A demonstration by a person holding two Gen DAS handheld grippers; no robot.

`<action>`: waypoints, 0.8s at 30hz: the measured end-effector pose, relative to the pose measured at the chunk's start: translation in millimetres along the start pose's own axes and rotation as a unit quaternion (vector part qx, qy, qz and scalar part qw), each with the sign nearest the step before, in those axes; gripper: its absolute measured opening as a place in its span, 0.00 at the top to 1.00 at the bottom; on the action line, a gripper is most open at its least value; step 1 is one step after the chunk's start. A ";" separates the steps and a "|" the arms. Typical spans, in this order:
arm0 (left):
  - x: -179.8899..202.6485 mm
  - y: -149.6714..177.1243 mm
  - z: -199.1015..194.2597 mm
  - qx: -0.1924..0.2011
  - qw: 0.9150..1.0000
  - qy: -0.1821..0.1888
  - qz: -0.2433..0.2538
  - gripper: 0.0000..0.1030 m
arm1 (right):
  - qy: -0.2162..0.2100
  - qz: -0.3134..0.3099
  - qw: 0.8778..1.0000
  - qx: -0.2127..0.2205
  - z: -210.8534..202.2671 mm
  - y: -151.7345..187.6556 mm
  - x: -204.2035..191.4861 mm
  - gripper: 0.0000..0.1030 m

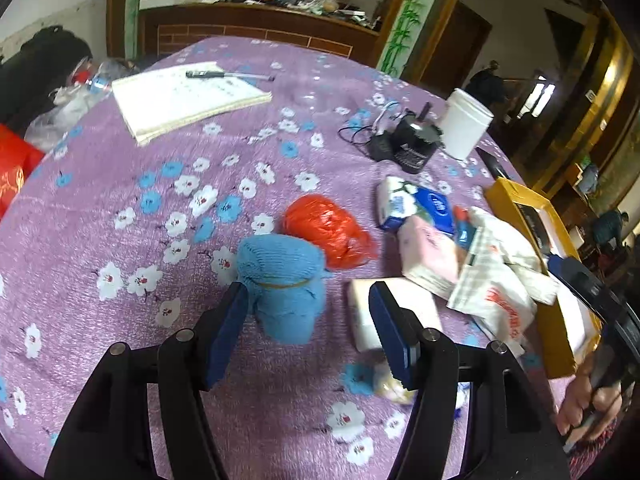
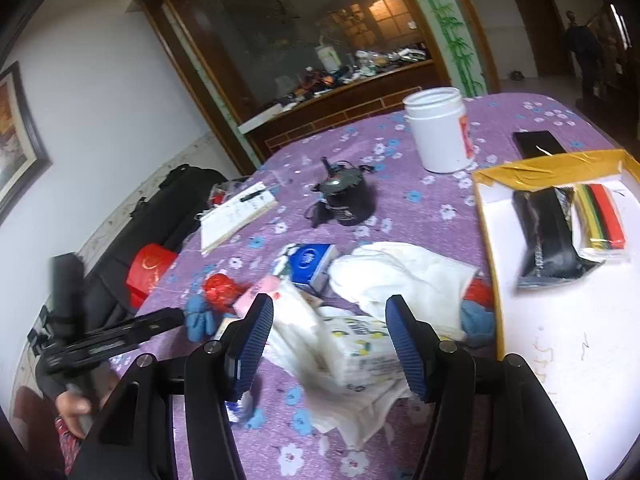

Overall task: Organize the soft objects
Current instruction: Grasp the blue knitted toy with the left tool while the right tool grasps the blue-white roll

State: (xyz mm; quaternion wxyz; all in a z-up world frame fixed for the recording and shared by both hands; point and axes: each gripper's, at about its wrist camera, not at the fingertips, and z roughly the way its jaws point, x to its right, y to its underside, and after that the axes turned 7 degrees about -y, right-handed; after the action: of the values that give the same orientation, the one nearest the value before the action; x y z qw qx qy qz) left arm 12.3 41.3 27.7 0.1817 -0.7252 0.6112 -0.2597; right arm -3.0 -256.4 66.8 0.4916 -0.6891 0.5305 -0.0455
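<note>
A blue knitted bundle (image 1: 284,288) tied with a band lies on the purple flowered cloth. My left gripper (image 1: 309,294) is open around it, the left pad beside it and a wide gap on the right. Behind the bundle sit a red plastic bag (image 1: 328,230), a blue-white tissue pack (image 1: 416,204), a pink pack (image 1: 432,256) and a white printed bag (image 1: 496,280). My right gripper (image 2: 328,312) is open over a lemon-print tissue pack (image 2: 356,352), its pads clear of it. A white cloth (image 2: 400,276) and another blue knit piece (image 2: 478,320) lie beyond.
A yellow-rimmed white box (image 2: 488,264) at the right holds a black packet (image 2: 548,232) and coloured strips. A notebook with a pen (image 1: 180,100), a black device (image 1: 412,144) and a white jar (image 1: 466,128) stand farther back. A red gift bag (image 2: 150,268) sits off the table's left side.
</note>
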 end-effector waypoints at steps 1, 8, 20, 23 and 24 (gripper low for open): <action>0.9 0.0 4.0 -0.002 1.000 -0.004 0.000 0.40 | -0.004 -0.006 1.000 -0.001 0.9 -0.2 -3.5 0.39; 1.0 -5.3 20.9 0.013 0.999 -0.048 0.008 0.40 | -0.025 -0.045 0.999 -0.007 2.3 3.0 -23.1 0.37; -20.8 -8.4 6.4 0.069 0.996 -0.050 -0.026 0.67 | -0.104 -0.194 0.968 -0.120 40.1 41.2 -98.7 0.35; -19.6 -9.5 -1.8 0.090 0.995 -0.039 -0.028 0.67 | -0.064 -0.219 0.960 -0.160 61.5 49.1 -109.2 0.35; -18.1 -9.6 -3.9 0.095 0.994 -0.037 -0.025 0.67 | -0.053 -0.226 0.957 -0.171 67.6 50.5 -110.2 0.35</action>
State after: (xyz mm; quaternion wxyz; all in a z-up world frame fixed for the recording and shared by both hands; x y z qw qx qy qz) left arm 15.4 61.1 33.5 0.2656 -0.7292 0.5581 -0.2936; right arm -45.9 -126.1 46.1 0.3708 -0.8662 0.3337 -0.0274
